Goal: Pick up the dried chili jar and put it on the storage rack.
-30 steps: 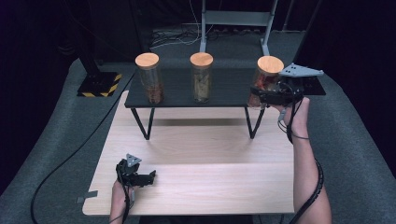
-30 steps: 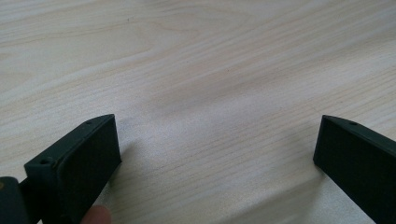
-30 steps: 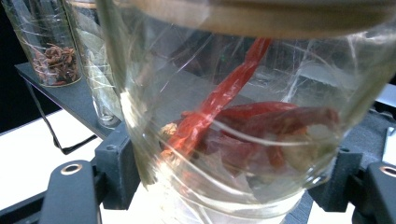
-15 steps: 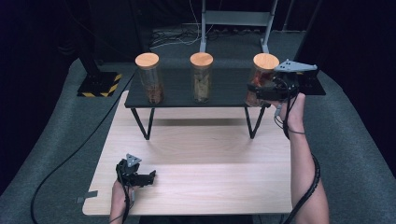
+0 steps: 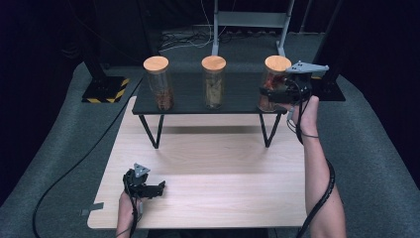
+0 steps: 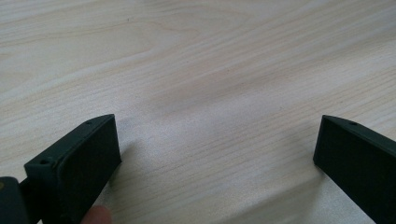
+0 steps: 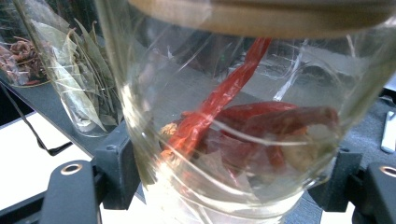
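A glass jar of red chilies [image 5: 271,84] with a wooden lid is at the right end of the black shelf [image 5: 188,101]. My right gripper [image 5: 270,94] is shut on it from the right. In the right gripper view the chili jar [image 7: 233,130] sits between the two black jaws, which press on its sides. Whether its base rests on the shelf I cannot tell. My left gripper [image 5: 157,188] lies low over the wooden table [image 5: 223,168] near the front left. In the left gripper view, that gripper [image 6: 217,154] is open with only bare wood between the jaws.
Two more lidded jars stand on the shelf: a jar of pale leaves [image 5: 214,82] in the middle and a jar of brown spice [image 5: 158,82] at the left. The leaf jar [image 7: 79,84] is close beside the held one. A yellow-black striped base [image 5: 105,91] sits on the floor at the back left.
My right gripper and the chili jar have shifted slightly left and away from me along the shelf. The left gripper has stayed still.
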A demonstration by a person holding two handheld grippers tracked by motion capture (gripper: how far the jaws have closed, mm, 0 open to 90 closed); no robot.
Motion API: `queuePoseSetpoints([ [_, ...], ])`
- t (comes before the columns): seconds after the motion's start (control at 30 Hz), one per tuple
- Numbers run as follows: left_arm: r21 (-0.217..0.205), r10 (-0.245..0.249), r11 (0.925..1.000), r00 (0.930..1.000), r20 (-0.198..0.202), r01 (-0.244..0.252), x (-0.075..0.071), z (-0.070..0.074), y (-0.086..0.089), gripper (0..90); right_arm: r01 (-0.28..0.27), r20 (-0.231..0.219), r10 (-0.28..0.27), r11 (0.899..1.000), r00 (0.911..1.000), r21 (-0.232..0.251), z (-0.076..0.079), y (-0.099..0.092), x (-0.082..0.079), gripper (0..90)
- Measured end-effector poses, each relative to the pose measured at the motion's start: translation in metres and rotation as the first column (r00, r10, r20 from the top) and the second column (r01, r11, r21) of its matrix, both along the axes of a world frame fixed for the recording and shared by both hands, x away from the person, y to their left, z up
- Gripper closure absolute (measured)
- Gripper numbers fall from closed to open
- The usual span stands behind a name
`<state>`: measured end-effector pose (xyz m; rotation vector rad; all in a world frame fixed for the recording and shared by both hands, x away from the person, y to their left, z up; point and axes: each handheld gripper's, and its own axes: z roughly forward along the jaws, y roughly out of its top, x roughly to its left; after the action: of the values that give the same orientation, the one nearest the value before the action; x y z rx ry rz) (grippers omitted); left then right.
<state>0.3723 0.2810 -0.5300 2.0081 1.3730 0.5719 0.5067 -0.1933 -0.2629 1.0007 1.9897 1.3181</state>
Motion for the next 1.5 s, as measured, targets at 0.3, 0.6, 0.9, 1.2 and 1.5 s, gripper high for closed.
queuePoseSetpoints([
  [0.3,0.0,0.0,1.0,1.0,0.0,0.0,0.0,0.0,0.0,0.0,0.001,-0.006,-0.001,1.0,1.0,-0.008,-0.002,0.004,0.005,24.4],
  [0.6,0.0,0.0,1.0,1.0,0.0,0.0,0.0,0.0,0.0,0.0,0.005,-0.015,-0.005,1.0,0.9999,-0.003,-0.005,0.006,0.009,24.4],
  [0.9,0.0,0.0,1.0,1.0,0.0,0.0,0.0,0.0,0.0,0.0,-0.001,-0.014,0.0,1.0,0.9999,-0.008,-0.006,0.012,0.013,24.4],
  [1.2,0.001,0.0,1.0,1.0,0.0,0.0,0.0,0.0,0.0,0.0,0.0,-0.029,0.0,1.0,0.9996,-0.015,-0.01,0.019,0.019,24.4],
  [1.5,0.001,-0.001,1.0,1.0,0.0,0.001,0.0,0.0,0.0,0.0,0.002,-0.039,-0.003,1.0,0.9992,-0.012,-0.014,0.021,0.024,24.3],
])
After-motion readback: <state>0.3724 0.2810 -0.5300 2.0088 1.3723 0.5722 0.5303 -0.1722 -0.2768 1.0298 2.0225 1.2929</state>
